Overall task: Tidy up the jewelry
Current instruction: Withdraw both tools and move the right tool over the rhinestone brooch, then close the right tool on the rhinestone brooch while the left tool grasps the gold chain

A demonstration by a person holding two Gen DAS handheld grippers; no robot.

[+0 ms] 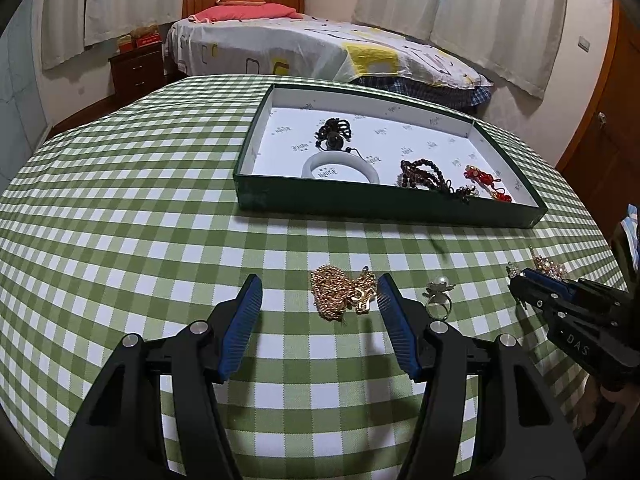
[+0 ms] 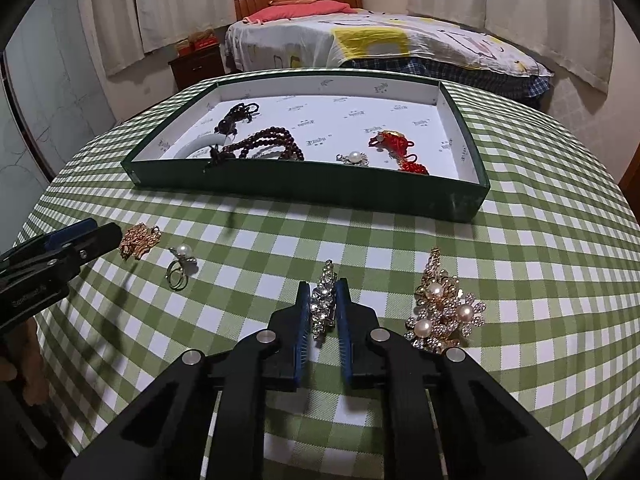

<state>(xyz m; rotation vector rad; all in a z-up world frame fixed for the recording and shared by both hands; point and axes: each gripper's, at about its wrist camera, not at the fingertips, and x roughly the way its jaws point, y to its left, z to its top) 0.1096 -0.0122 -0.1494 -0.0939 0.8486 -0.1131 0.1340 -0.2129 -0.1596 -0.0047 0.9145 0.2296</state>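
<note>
Two jobs: my right gripper [image 2: 324, 304] is clamped on the rhinestone clip [image 2: 322, 306] between its fingers; lift straight, carry to the box [image 2: 304, 188] ahead. Left gripper [image 1: 320, 300] gapes around the gold chain [image 1: 340, 294], not pinching; close low.

A: What are the right tongs [image 2: 323, 300] doing?
B: They squeeze a sparkly hair clip [image 2: 323, 307] on the checked desk [image 2: 520, 280].
A: What is just beside it?
B: A gold brooch with pearls [image 2: 442, 312], on the right. On the left lie a pearl ring [image 2: 181, 266] and a gold chain [image 2: 138, 240], near the left tongs [image 2: 94, 236].
A: And the green box [image 2: 312, 190]?
B: It holds brown beads [image 2: 266, 146], a red knot [image 2: 394, 145] and a pearl pin [image 2: 354, 157].
</note>
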